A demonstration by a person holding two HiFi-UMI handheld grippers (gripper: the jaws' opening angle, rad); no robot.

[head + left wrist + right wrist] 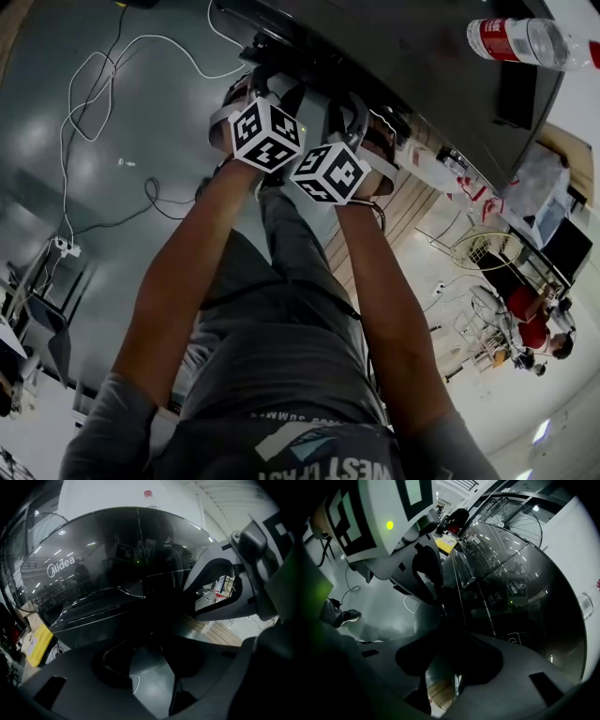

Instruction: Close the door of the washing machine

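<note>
- Far left, on the floor: white cables [94,84] loop to a power strip [66,247], well apart from the work.
- The person stands over the washing machine [412,56] with both arms stretched forward. The two grippers sit side by side at its front edge.
- Left gripper [265,80]: it points down and forward at the front rim. Its fingers [112,665] stand partly apart, grey floor shows through the gap, and nothing is seen between them. The tips are lost in the dark against the rim, so contact there cannot be told.
- Right gripper [361,117]: it is just beside the left one, the marker cubes close together. Its fingers [413,656] are spread wide, wooden flooring shows through the gap, and they hold nothing.
- Door [117,573]: this is the dark glossy glass panel on top of the machine.
  - In both gripper views it seems to lie flat, with its seam lines running unbroken.
  - No raised edge is visible, though the front rim is very dark.
- Judgement:
  - The door looks down, or all but down.
  - Both grippers are likely at the front edge because a top door is pushed or let go there.
  - Open fingers suit a press or a release rather than a grip.
  - Whether the door is fully seated cannot be confirmed.
- Right: a water bottle [525,42] rests on the machine's top beyond the door, probably parked there to stay clear of its swing.
</note>
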